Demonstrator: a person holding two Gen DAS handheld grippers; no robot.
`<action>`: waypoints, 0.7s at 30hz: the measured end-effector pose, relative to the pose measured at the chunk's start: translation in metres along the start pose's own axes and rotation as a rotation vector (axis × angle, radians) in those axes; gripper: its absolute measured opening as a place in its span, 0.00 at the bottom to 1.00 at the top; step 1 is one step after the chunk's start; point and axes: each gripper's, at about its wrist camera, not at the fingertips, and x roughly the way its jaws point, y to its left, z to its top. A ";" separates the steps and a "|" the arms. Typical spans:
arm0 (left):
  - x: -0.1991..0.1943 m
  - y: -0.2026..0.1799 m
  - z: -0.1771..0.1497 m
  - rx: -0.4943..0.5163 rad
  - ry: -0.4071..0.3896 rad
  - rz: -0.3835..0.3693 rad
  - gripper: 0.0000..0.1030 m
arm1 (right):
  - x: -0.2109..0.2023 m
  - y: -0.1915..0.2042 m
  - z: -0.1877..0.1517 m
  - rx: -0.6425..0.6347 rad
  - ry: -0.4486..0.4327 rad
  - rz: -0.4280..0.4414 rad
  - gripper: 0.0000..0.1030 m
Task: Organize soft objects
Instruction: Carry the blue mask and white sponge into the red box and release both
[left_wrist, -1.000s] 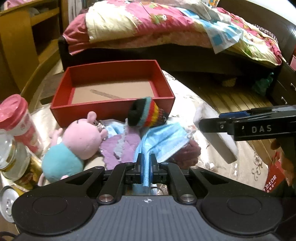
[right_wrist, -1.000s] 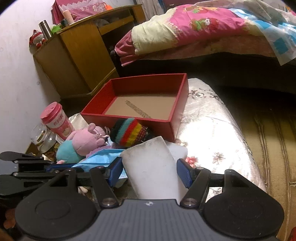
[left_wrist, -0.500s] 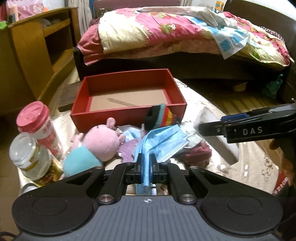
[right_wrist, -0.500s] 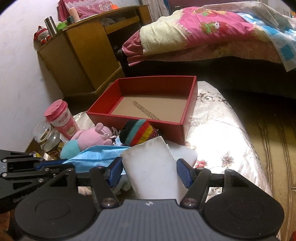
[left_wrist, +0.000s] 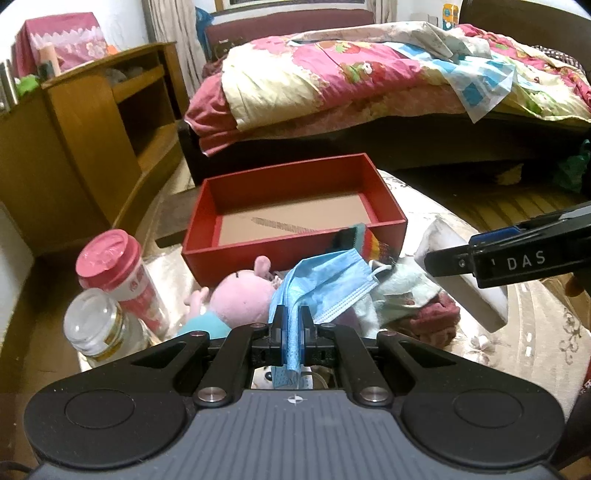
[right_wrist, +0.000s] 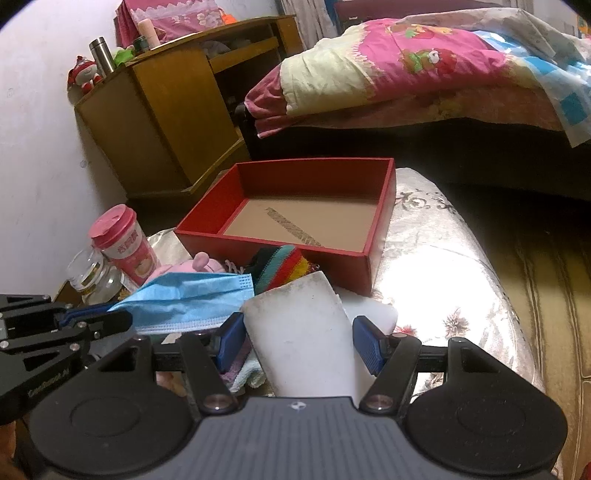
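Pinched a light-blue pleated paper face mask (left_wrist: 328, 280) between the clenched fingers of the left tool (left_wrist: 291, 321). Gripped it by one bunched end, with the rest draped ahead and slightly right of the tips over a pink plush pig (left_wrist: 240, 299). Judged it nearly weightless, limp and prone to flop or snag by its ear loops, so best held by the gathered pleats and not by a loop. Straddled a grimy white foam-like slab (right_wrist: 295, 332) with the right tool (right_wrist: 299, 339), fingers spread wide and seemingly pressed on its two long edges. Judged it light, springy and stiffer than the mask, fit for an edge grip. Faced an open red cardboard box (left_wrist: 295, 254) straight ahead of both tools, beyond the heap.
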 end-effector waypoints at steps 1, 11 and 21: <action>-0.001 0.000 0.000 0.001 -0.005 0.004 0.01 | 0.000 0.000 0.000 -0.001 -0.002 0.001 0.40; -0.008 0.000 0.015 -0.010 -0.060 0.009 0.01 | -0.006 0.013 0.005 -0.005 -0.046 0.046 0.40; 0.008 0.002 0.068 -0.037 -0.161 0.038 0.01 | -0.013 0.029 0.047 -0.015 -0.208 0.065 0.40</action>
